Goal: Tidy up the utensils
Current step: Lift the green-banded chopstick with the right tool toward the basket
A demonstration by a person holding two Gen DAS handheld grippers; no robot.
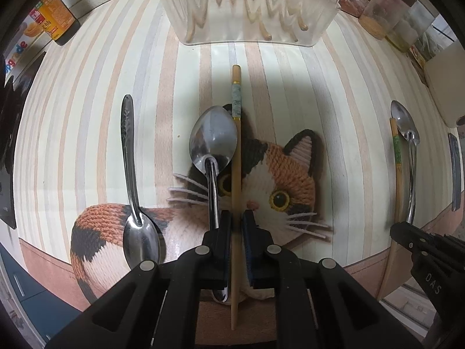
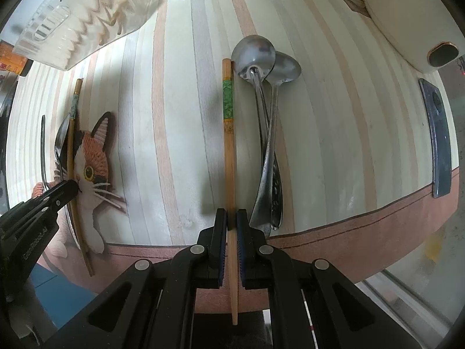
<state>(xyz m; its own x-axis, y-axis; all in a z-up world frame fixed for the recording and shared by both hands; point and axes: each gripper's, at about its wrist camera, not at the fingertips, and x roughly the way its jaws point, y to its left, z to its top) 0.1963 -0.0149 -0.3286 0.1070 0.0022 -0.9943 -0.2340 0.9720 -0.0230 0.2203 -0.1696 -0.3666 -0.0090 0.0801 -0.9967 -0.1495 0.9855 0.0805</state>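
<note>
Here each chopstick is being gripped before transfer to the clear plastic utensil basket (image 1: 250,8), which stands at the far edge of the striped desk (image 1: 87,116) and already holds several chopsticks. The left tongs (image 1: 237,226) are closed on the chopstick with the grey-green band (image 1: 236,151), clamped along its plain lower half; the right tongs (image 2: 231,224) are closed on the chopstick with the green band (image 2: 228,133) in the same way. Both chopsticks have their long axes running straight away from the cameras, decorated thick ends pointing toward the far side of the desk and thin tips trailing back beneath the tongs. Whether either chopstick is lifted clear of the desk or resting on it cannot be told with certainty from these fisheye views. Beside the left chopstick a steel spoon (image 1: 213,142) lies bowl-far over the knitted cat picture, and a second spoon (image 1: 135,180) lies bowl-near to its left. Just beside the right chopstick two overlapping steel spoons (image 2: 263,116) are seen, bowls far. The next move is judged to call for a lift, a carry toward the basket, and a tilt so each chopstick can be dropped in upright.
</note>
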